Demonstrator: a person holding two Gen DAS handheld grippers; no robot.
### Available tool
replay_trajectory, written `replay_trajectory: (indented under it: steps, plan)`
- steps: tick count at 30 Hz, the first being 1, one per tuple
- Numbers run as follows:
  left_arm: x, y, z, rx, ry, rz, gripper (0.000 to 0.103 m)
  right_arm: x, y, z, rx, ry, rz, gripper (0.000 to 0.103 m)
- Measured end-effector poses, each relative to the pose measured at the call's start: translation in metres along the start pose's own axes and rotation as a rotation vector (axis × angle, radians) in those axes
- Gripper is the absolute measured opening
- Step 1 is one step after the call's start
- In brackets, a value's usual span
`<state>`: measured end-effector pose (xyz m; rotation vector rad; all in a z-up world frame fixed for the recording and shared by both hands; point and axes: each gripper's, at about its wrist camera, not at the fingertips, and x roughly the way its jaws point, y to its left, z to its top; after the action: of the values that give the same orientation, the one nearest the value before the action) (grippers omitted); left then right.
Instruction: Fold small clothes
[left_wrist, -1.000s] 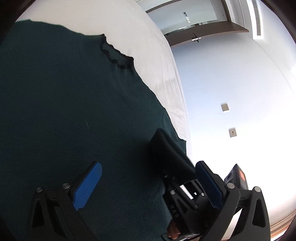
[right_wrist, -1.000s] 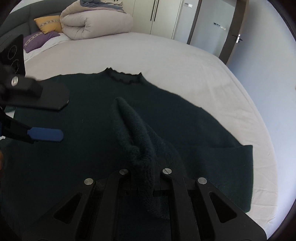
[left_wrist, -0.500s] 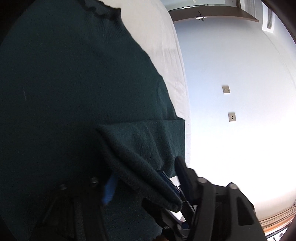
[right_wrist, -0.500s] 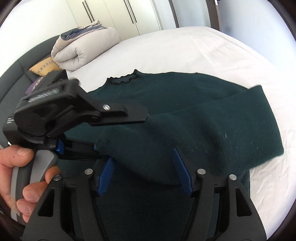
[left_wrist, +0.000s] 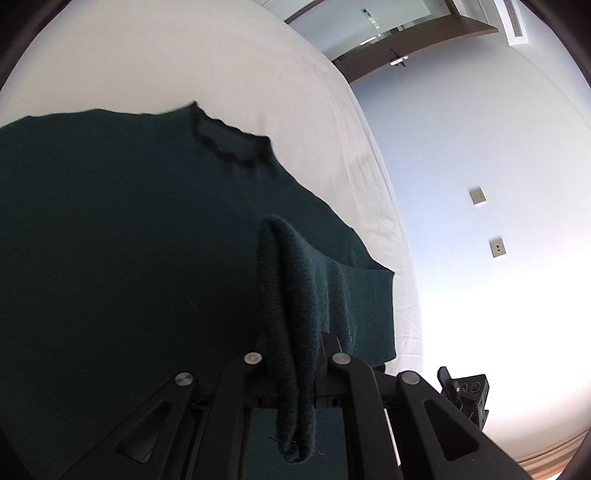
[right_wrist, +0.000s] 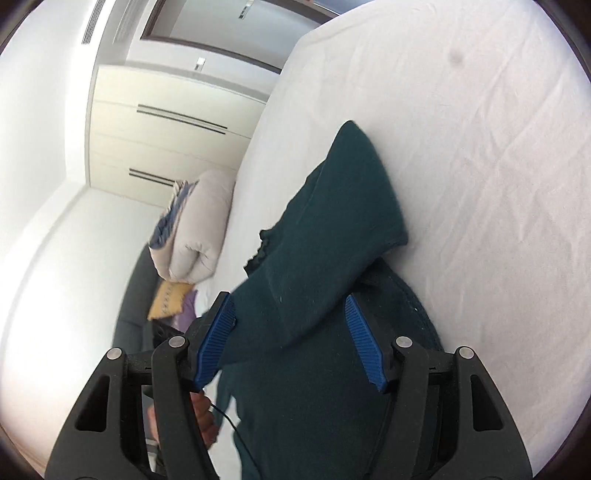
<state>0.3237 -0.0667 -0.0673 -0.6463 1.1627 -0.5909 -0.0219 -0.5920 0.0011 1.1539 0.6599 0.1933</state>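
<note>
A dark green sweater (left_wrist: 129, 236) lay spread on a white bed (left_wrist: 221, 62), its frilled collar (left_wrist: 229, 147) pointing toward the far edge, as a person worked to fold it with two tools. On the left, the left hand-held gripper (left_wrist: 293, 360) was pinched tight on a bunched ridge of the sleeve (left_wrist: 291, 295), which rose from between its jaws and ran straight ahead along the tool's line of sight, the cuff end trailing off to the right near the mattress edge. On the right, the right hand-held gripper (right_wrist: 291, 339) stood with its blue pads (right_wrist: 364, 347) spread wide, the draped sleeve (right_wrist: 332, 229) passing between them without being clamped. The sleeve's long axis ran away from both tools. With the left one alone gripping cloth, the coming fold appeared to depend on it carrying the sleeve inward across the body of the garment. A rolled duvet (right_wrist: 195, 229) sat at the headboard.
</note>
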Motion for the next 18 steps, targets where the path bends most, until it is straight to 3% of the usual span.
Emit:
replay_trajectory:
  steps: [5, 11, 15, 18]
  plan:
    - [-0.020, 0.036, 0.018, -0.012, -0.054, 0.084, 0.007, 0.005, 0.000, 0.006, 0.102, 0.036, 0.047, 0.062]
    - [-0.022, 0.068, 0.014, -0.016, -0.045, 0.156, 0.007, 0.015, 0.007, 0.006, 0.129, 0.048, 0.014, 0.062]
    - [-0.025, 0.071, 0.020, -0.024, -0.069, 0.174, 0.007, -0.016, 0.008, 0.003, 0.141, 0.054, 0.009, 0.062]
    - [-0.032, 0.080, 0.019, -0.021, -0.074, 0.183, 0.008, -0.015, 0.008, 0.006, 0.140, 0.048, 0.001, 0.062]
